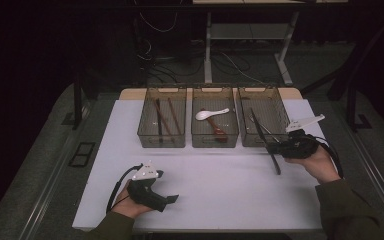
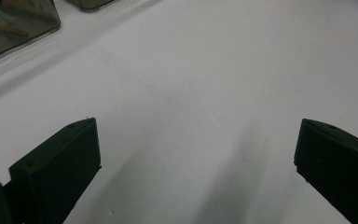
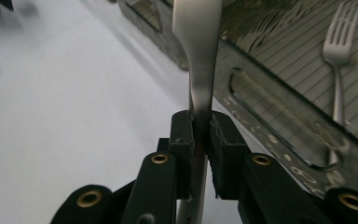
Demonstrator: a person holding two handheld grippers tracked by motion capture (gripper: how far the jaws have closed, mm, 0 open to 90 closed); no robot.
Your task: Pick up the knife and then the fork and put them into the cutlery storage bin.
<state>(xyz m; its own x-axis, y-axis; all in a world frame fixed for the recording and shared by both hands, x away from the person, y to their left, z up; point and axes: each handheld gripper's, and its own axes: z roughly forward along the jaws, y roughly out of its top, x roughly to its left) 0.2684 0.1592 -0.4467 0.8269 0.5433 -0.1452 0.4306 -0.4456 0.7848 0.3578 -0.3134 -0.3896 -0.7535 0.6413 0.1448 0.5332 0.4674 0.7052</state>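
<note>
So the right gripper (image 3: 200,126) has its jaws clamped tight on the handle of a long silver metal utensil (image 3: 198,56), flat and shiny. Can't tell from the close-up whether it's a knife or something else, since the far end runs out of frame. From the high view the utensil (image 1: 269,145) hangs at a slant, its upper part over the front edge of the right-hand smoky clear plastic bin (image 1: 263,95) and its lower end poking out over the white desk (image 1: 220,185) just in front of that bin. The right gripper (image 1: 280,148) sits right by the bin's front right corner.

Inside that same bin there's a silver metal fork (image 3: 338,60) lying flat on the ribbed bottom.

The left gripper (image 1: 172,199) is down at the near left of the desk, jaws spread wide with nothing between them, just bare white surface in its own view (image 2: 196,154).

The other two bins: the middle one (image 1: 214,92) has a white ceramic soup spoon (image 1: 211,114) plus a reddish-brown wooden spoon (image 1: 218,129), and the left one (image 1: 163,95) holds dark brown chopsticks (image 1: 164,119).
</note>
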